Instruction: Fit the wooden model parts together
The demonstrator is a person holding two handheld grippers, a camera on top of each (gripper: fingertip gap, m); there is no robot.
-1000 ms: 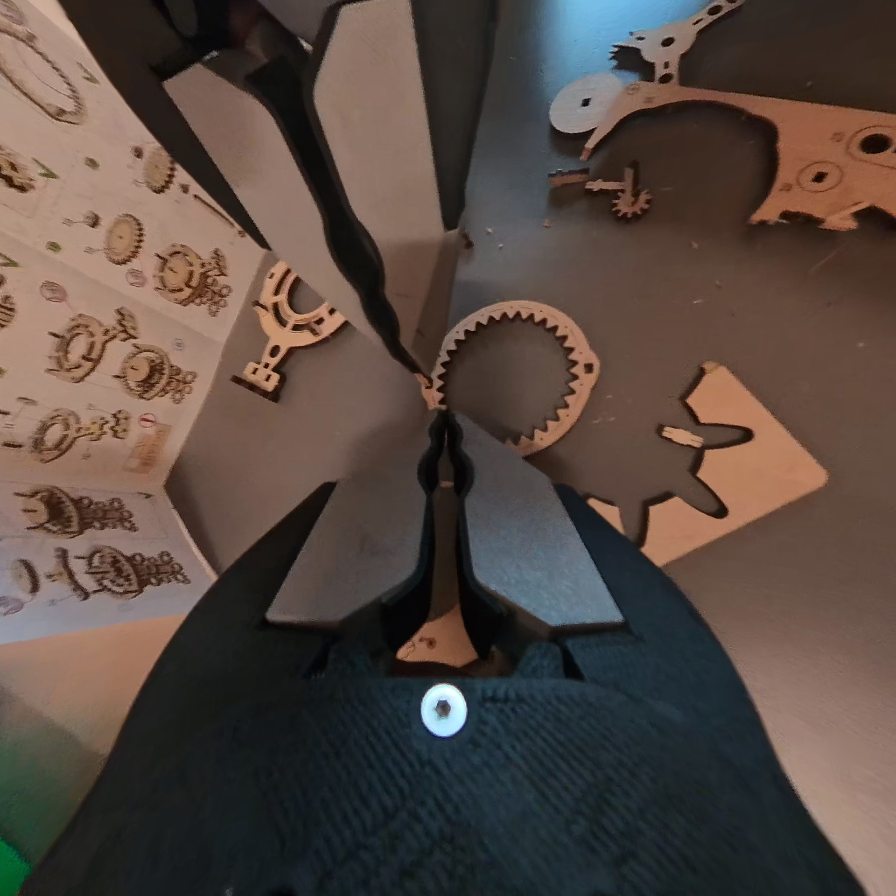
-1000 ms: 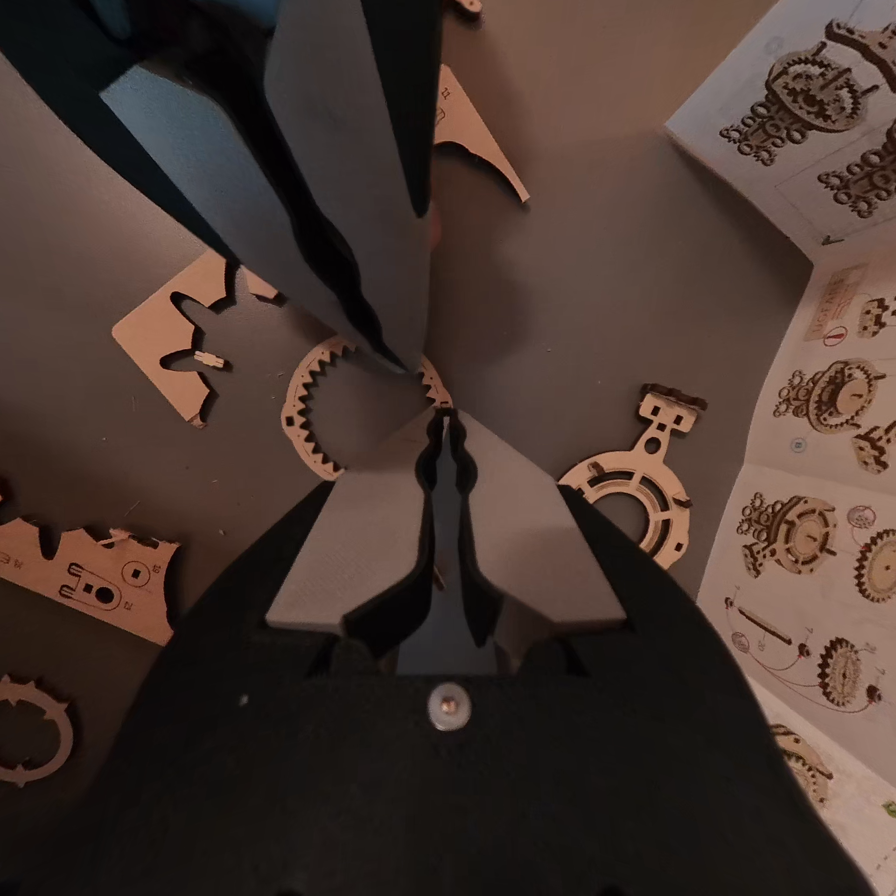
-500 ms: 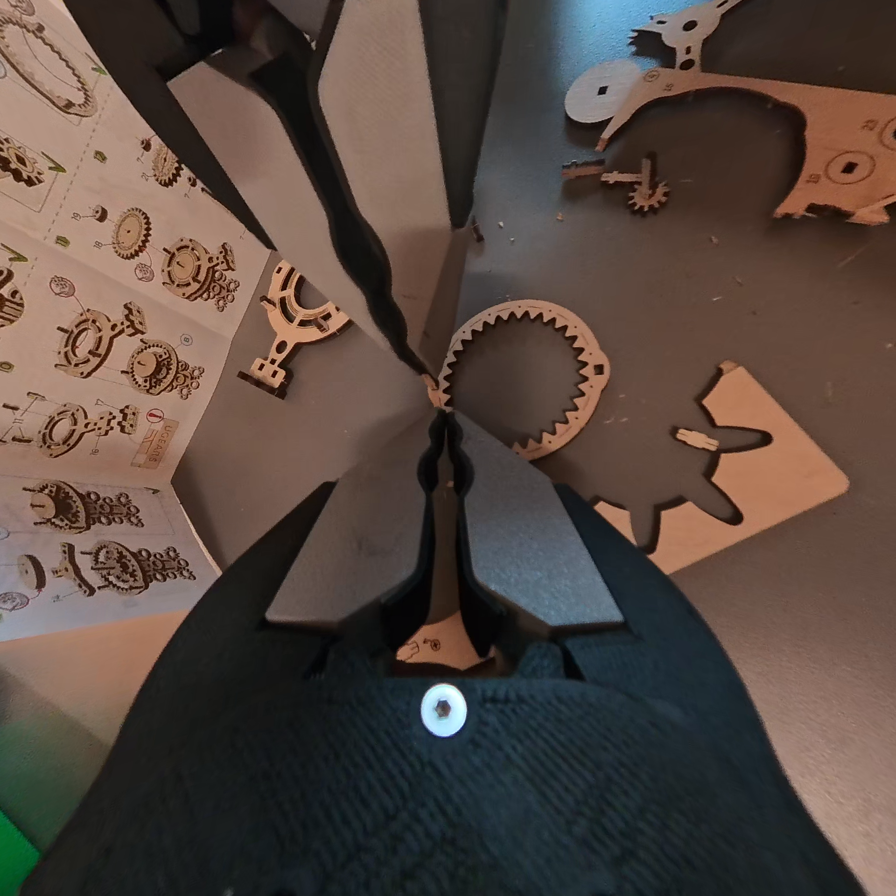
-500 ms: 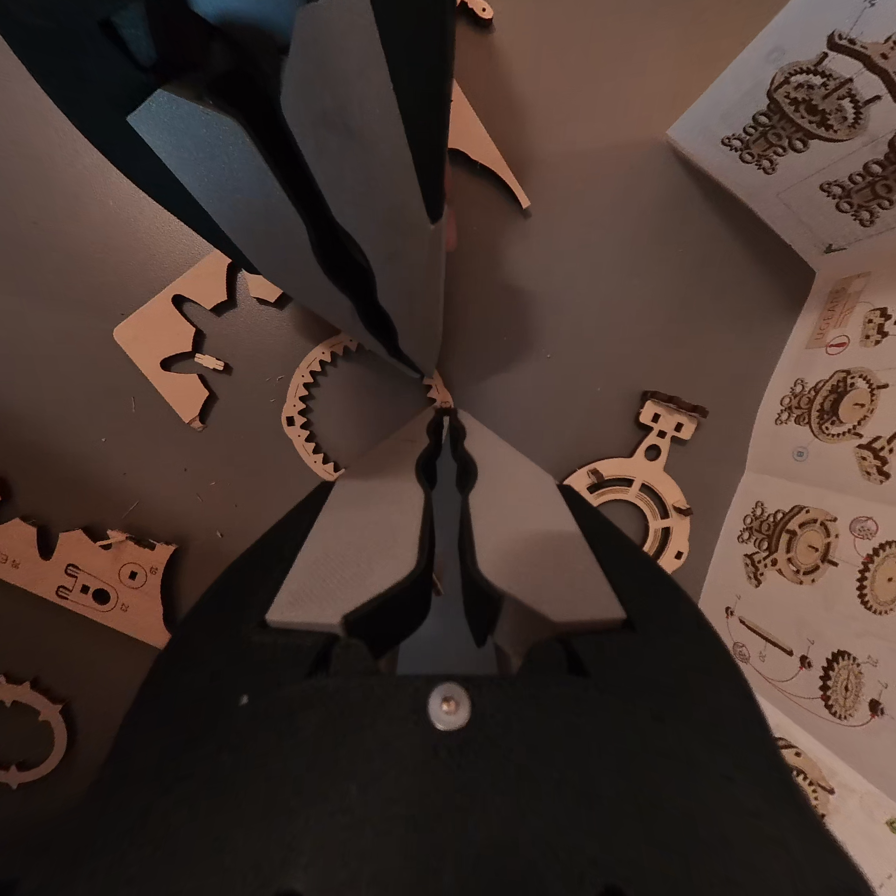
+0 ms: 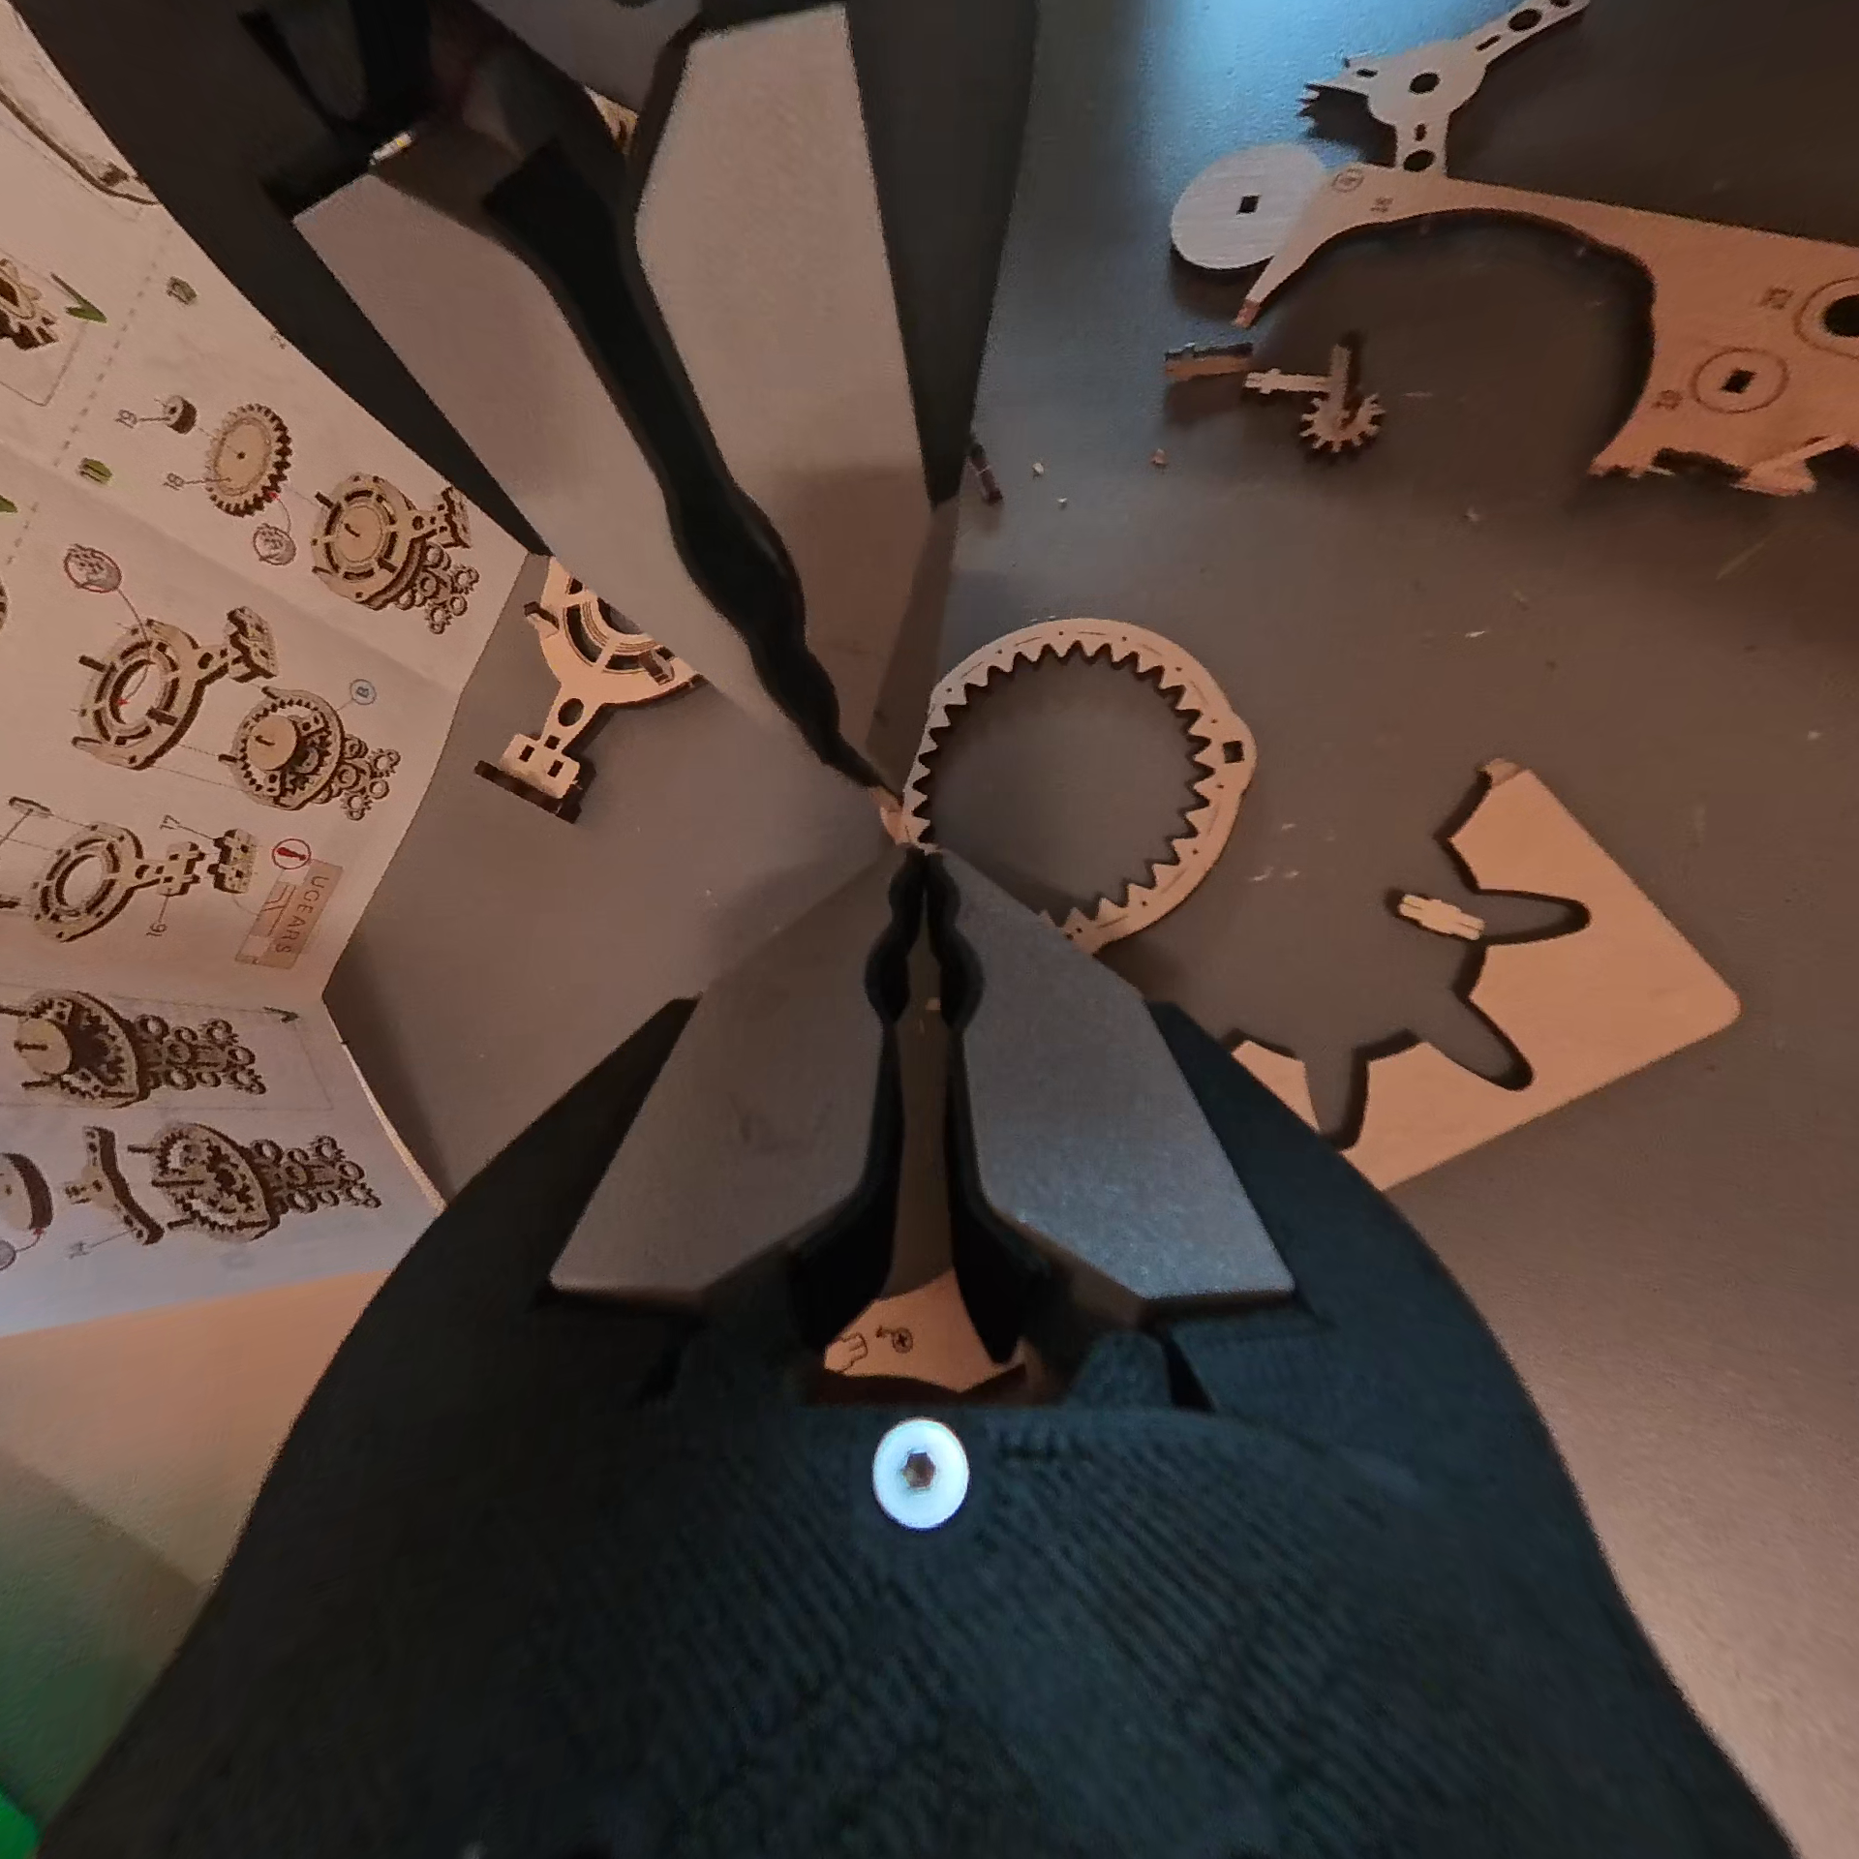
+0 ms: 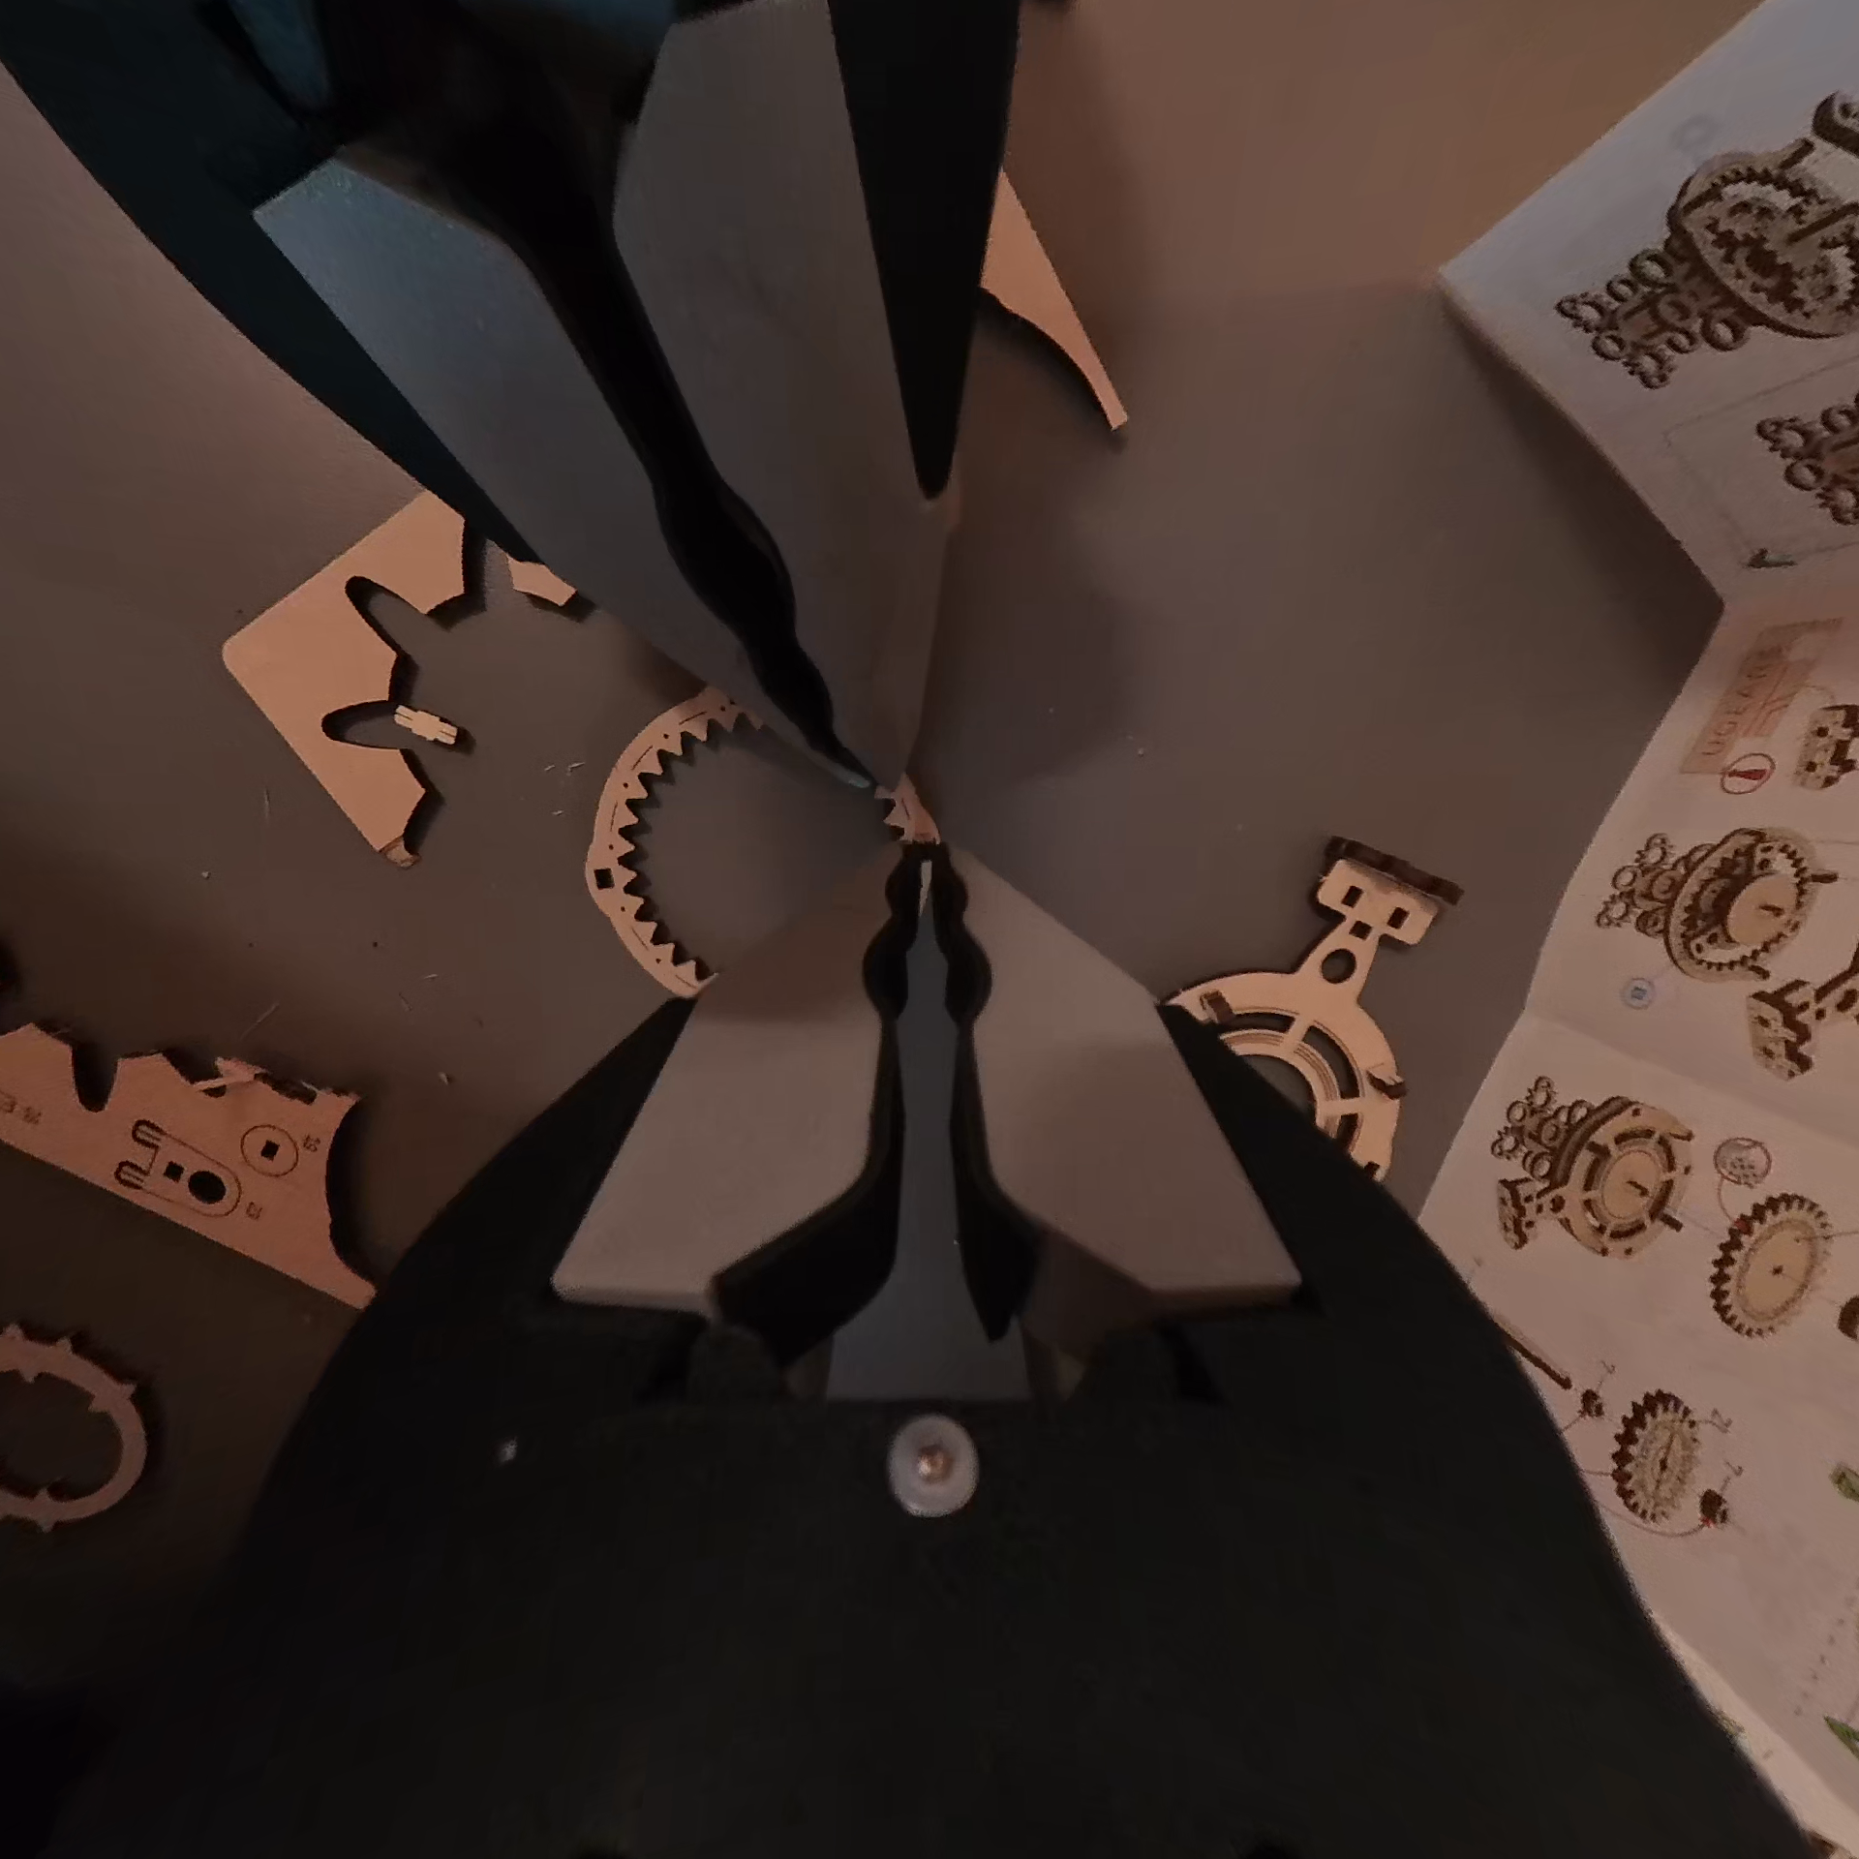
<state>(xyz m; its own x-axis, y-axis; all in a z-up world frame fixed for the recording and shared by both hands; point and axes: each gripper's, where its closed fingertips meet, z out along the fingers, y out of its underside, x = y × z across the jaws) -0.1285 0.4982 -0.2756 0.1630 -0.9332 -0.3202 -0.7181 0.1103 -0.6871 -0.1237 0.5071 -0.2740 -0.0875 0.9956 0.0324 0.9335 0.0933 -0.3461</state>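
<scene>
The instruction sheet has a small boxed label and step numbers, and the cut-out wooden sheets carry little engraved part numbers.

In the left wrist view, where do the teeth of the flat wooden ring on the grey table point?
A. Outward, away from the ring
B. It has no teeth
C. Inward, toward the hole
C: the flat wooden ring lying on the grey table has sawtooth points lining its inner edge, while its outer edge is smooth.

Left gripper: black ribbed body, grey wedge fingers, black wavy pads, white hex screw.
Right gripper: same build, silver screw.
</scene>
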